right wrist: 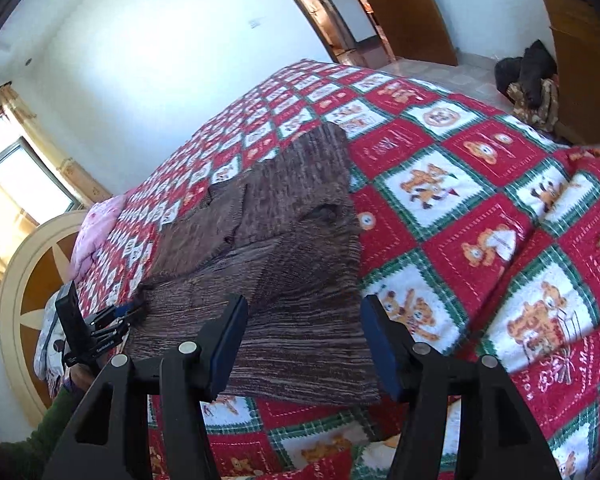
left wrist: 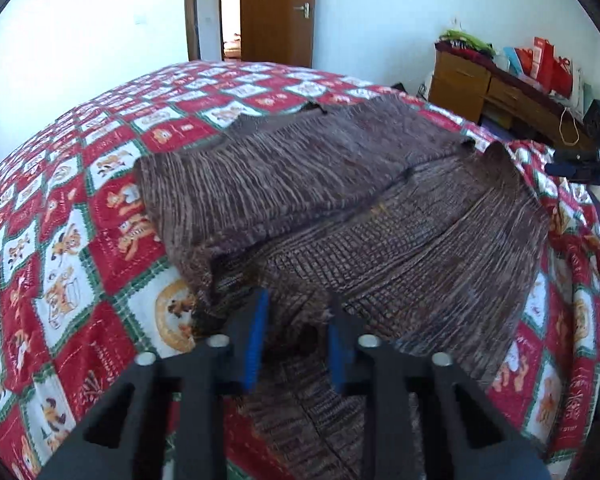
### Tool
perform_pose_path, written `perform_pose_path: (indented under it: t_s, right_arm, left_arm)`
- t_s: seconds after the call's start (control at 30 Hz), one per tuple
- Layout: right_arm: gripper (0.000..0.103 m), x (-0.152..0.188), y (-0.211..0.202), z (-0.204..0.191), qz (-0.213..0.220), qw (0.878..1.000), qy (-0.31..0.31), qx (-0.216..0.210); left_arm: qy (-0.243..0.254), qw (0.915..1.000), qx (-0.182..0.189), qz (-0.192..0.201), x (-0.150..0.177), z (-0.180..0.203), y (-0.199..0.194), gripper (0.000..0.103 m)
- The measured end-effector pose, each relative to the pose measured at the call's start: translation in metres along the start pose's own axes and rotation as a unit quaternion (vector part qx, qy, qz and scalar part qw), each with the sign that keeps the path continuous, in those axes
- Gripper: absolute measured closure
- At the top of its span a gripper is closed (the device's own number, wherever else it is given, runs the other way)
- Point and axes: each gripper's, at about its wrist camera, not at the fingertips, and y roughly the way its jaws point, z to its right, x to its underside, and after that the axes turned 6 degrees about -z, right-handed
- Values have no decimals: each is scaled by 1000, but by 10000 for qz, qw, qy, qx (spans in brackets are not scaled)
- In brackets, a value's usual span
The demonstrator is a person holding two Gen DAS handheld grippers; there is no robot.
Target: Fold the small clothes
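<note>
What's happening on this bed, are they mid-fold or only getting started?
A person with a handheld gripper in each hand is folding a brown knitted garment spread on a red, white and green patchwork bedspread. One part is already folded over the body. The left gripper sits at a bunched near edge with cloth between its narrowly spaced blue pads; whether they pinch it is unclear. The right gripper is open, its pads either side of the garment's near edge without touching. So mid-fold.

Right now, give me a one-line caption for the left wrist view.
Left tool pinching the near edge of a brown knit garment, partly folded on a red checked blanket.
</note>
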Motion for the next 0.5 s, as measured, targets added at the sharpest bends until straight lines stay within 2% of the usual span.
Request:
perform_pose_path:
  t_s: [0.03, 0.13, 0.2, 0.33, 0.5]
  right_arm:
    - [43, 0, 1, 2, -11, 10000, 54, 1]
    - [43, 3, 3, 11, -65, 9997, 221, -46]
    - [43, 4, 5, 14, -116, 9995, 291, -44]
    - [43, 5, 7, 21, -163, 9990, 408, -31]
    - [43, 4, 11, 24, -170, 9985, 519, -60]
  left_arm:
    - [-8, 10000, 36, 26, 1, 0, 1, 75]
    - [-79, 9996, 247, 54, 1, -5, -3, 63]
    - [-246, 9984, 512, -73, 0, -13, -7, 26]
    - [-239, 9959, 874, -60, 1, -18, -25, 24]
    - [213, 9979, 598, -129, 5, -11, -32, 24]
